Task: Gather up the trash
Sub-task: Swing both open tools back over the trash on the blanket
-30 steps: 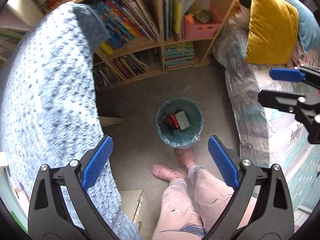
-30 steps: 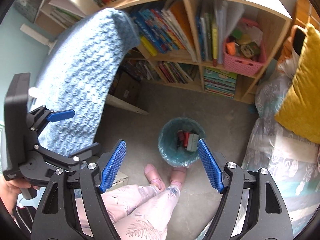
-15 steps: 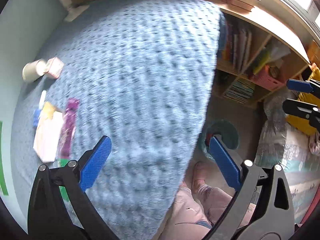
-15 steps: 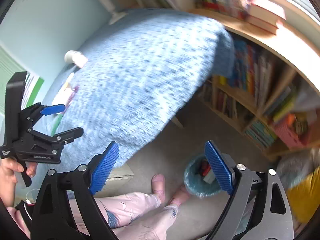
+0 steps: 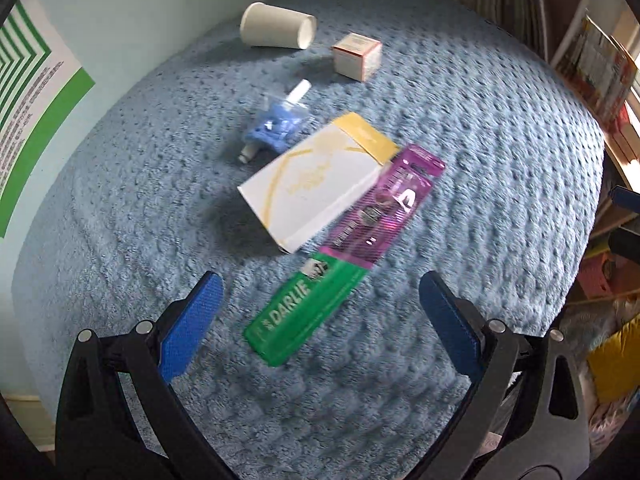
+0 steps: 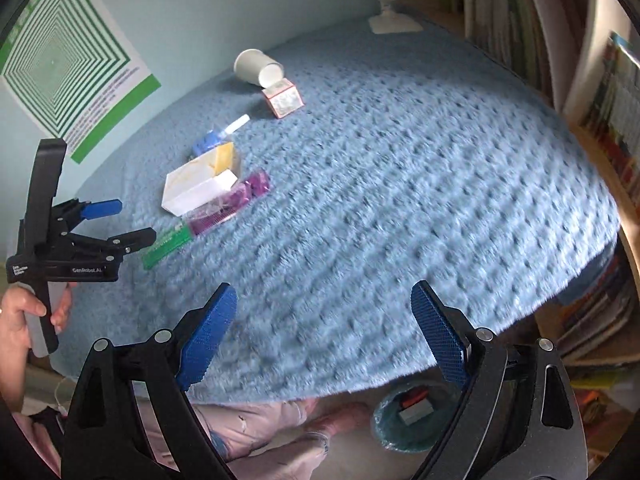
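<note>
Trash lies on a table under a blue fuzzy cloth (image 5: 480,152). A green Darlie box (image 5: 306,308), a purple blister pack (image 5: 384,208), a white and yellow box (image 5: 316,184), a blue crumpled wrapper (image 5: 278,126), a small white and red box (image 5: 357,56) and a tipped paper cup (image 5: 278,26) lie there. My left gripper (image 5: 320,320) is open and empty just above the green box; it shows in the right wrist view (image 6: 120,224) too. My right gripper (image 6: 324,340) is open and empty over the cloth's near edge. The teal bin (image 6: 404,424) stands on the floor below.
A green and white poster (image 6: 72,76) hangs on the pale wall at left. A bookshelf (image 6: 600,80) stands at right. A lamp base (image 6: 390,22) sits at the table's far edge. The person's legs (image 6: 280,432) are under the table beside the bin.
Both grippers have swung up and left from the bin on the floor to the table top. The left gripper now hangs over the trash; both stay open.
</note>
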`<state>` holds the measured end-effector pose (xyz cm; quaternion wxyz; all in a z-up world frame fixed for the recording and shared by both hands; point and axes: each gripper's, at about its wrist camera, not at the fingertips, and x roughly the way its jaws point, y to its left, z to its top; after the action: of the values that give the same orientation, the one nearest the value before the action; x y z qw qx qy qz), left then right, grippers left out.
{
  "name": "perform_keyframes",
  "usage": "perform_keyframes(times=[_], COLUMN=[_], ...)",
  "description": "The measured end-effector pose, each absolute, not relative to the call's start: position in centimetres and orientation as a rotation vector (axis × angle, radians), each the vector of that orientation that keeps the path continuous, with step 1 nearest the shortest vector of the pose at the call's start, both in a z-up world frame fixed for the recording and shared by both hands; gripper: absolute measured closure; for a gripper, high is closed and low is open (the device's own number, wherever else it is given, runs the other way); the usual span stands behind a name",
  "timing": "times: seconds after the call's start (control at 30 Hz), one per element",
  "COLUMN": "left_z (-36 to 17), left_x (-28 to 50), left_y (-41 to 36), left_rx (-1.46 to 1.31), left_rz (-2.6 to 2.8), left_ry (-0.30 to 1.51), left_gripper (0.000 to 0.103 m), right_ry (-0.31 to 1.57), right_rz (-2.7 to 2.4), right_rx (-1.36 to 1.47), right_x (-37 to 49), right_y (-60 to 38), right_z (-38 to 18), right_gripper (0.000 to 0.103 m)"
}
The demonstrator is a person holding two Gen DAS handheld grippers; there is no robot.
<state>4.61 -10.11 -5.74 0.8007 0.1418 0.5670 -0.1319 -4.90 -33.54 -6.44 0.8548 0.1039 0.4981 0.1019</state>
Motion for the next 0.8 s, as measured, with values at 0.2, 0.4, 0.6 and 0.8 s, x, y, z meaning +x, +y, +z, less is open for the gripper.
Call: perform_keyframes(times=[0.2, 0.4, 0.6, 0.8], left_z=[-5.0, -6.0, -7.8, -10.0], left_x=[8.7, 12.8, 16.6, 19.3], left_y=[-7.7, -7.0, -7.5, -8.9], left_rx=[0.248, 0.189, 0.097, 0.032], left_rz=[-0.224, -0.157, -0.054, 0.029], left_ry=[1.196, 1.219, 1.266, 1.321], left_gripper=[0.007, 0.007, 0.007, 0.007], right_ry=[1.035, 1.038, 1.062, 1.090], right_rz=[0.270, 0.334, 0.425, 0.505], right_rx=[0.134, 0.067, -0.018, -0.050], right_x=[1.3, 7.4, 14.1, 19.6], right_y=[-30.4, -28.8, -27.8, -27.8], right_z=[-5.1, -4.8, -5.8, -7.2], right_gripper=[0.015, 0.015, 0.015, 0.015])
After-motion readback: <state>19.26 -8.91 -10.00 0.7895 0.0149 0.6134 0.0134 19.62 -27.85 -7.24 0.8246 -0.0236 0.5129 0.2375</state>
